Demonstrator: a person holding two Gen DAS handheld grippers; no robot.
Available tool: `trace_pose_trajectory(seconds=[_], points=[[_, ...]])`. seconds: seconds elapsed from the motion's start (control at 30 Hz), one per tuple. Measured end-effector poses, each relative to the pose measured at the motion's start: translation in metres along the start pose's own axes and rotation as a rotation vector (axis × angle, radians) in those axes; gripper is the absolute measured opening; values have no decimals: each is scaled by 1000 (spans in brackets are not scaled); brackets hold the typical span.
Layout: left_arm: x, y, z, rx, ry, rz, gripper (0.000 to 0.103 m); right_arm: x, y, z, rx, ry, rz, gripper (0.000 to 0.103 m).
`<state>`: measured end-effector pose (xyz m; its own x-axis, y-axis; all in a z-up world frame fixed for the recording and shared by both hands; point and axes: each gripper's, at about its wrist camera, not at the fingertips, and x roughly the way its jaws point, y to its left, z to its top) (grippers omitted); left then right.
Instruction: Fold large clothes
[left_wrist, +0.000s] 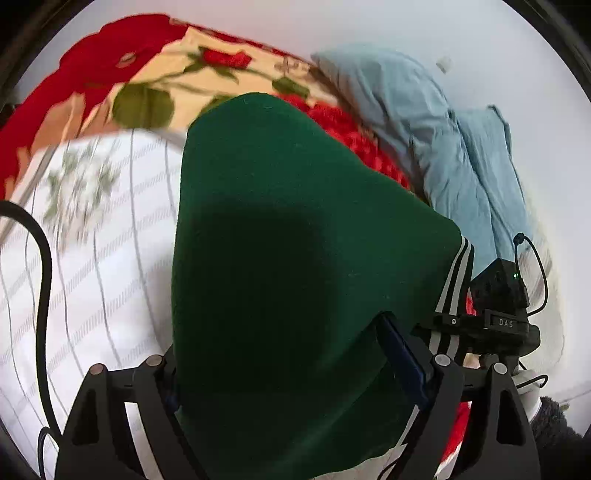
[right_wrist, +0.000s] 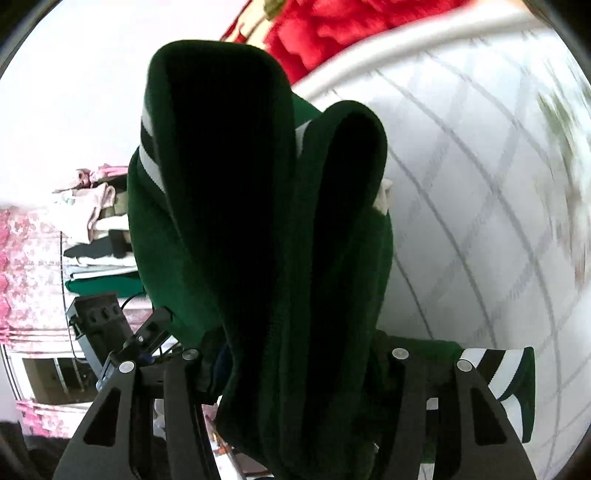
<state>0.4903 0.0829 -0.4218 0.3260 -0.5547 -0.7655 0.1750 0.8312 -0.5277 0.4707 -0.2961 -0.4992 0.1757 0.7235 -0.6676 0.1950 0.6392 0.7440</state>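
A dark green knit garment (left_wrist: 295, 221) with white and black striped trim (left_wrist: 454, 280) hangs lifted above the bed, bunched and draped over both grippers. My left gripper (left_wrist: 284, 369) is shut on a thick fold of it; cloth covers the fingertips, and only one blue pad (left_wrist: 402, 362) shows. In the right wrist view the same garment (right_wrist: 229, 184) rises in two tall folds from my right gripper (right_wrist: 291, 369), which is shut on the bundle. A striped cuff (right_wrist: 495, 373) hangs beside its right finger. The right gripper (left_wrist: 491, 325) appears close by in the left wrist view.
A white quilted bedspread (left_wrist: 92, 240) lies under the garment. A red floral blanket (left_wrist: 166, 81) and light blue bedding (left_wrist: 443, 147) lie behind it. A stack of folded clothes (right_wrist: 99, 240) stands at the left beside pink patterned fabric (right_wrist: 26, 258). A black cable (left_wrist: 44, 258) loops at the left.
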Motion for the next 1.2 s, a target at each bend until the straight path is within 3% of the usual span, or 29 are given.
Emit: trace_pose_trajectory(seconds=[0.2,0.37,0.5,0.67,0.77,0.8,0.87,0.93,1.07,1.13,1.2], points=[[28,8,92,20,-37,8,86,9,28,124,-45,-31,-11,59],[82,32,161,1,-28,27,86,37,26,240,-31,-33,-44,58],[130,59,189,-24,31,72,86,65,7,298,-9,1,-105,58],[166,76,193,12,105,147,86,88,-13,335,2,38,-196,58],[168,76,190,41,116,192,86,89,-10,338,-15,36,-262,63],[166,74,189,47,110,209,86,96,-1,320,-28,27,-297,66],[156,67,185,61,85,270,86,108,30,298,-60,3,-422,79],[139,60,178,63,40,352,87,108,58,291,-79,-35,-544,81],[108,49,161,64,-7,476,89,91,98,254,-144,-133,-749,100],[88,38,147,75,-19,538,99,82,119,225,-185,-181,-840,102],[71,26,136,86,-34,572,99,67,127,197,-228,-224,-913,102]])
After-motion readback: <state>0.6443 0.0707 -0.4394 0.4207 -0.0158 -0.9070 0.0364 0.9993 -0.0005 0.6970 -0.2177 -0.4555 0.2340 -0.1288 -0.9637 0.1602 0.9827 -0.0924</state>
